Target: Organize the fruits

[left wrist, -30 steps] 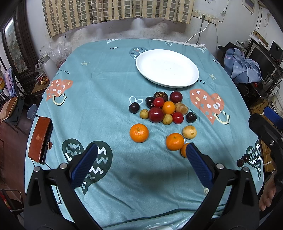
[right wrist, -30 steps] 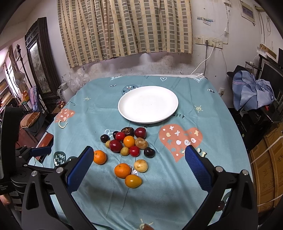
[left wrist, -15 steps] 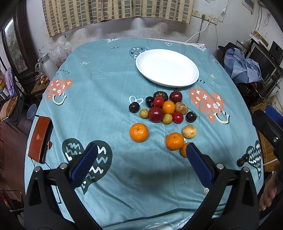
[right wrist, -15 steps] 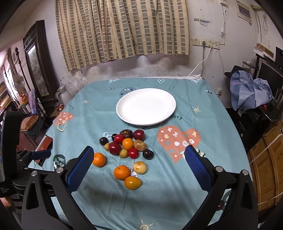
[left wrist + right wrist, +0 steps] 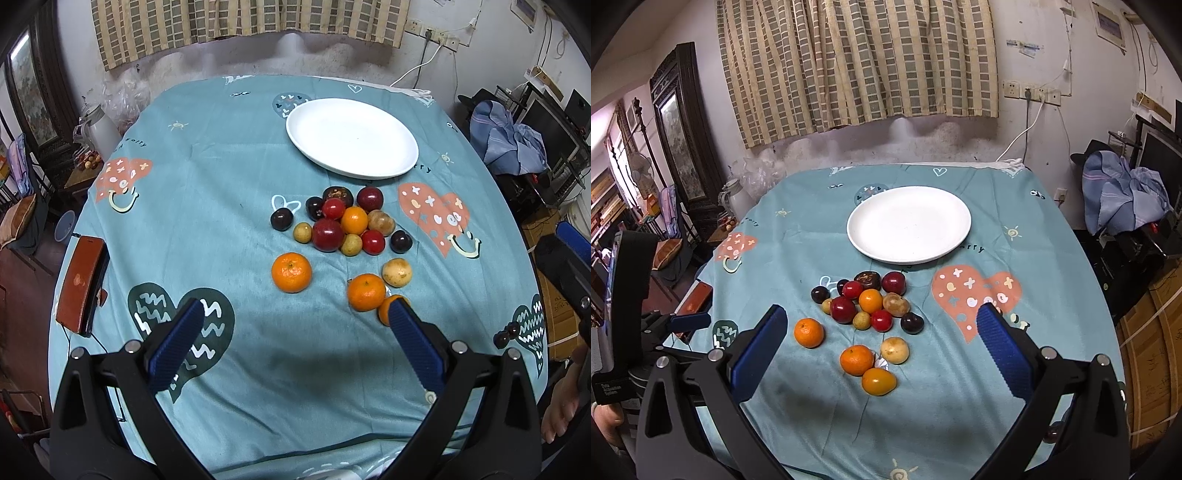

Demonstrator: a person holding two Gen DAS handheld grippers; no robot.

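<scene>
Tablecloth [image 5: 221, 206] in teal, printed with hearts, covers a round table beneath a checked curtain [image 5: 857, 62]. Ahead of both grippers lies the fruit cluster [image 5: 341, 225], with the white plate [image 5: 351, 138] bare beyond it. Left gripper [image 5: 295, 332] hangs wide open, its right finger overlapping one orange fruit [image 5: 386, 310]. Right gripper [image 5: 882, 332] also gapes, holding nothing, with loose fruit between its fingers. Bare cloth spreads left of the cluster.

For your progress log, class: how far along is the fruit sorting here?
Done: nothing; the white plate holds no fruit. In hand: nothing; left gripper and right gripper are open above the cloth. Left: the whole fruit pile and loose oranges.
</scene>
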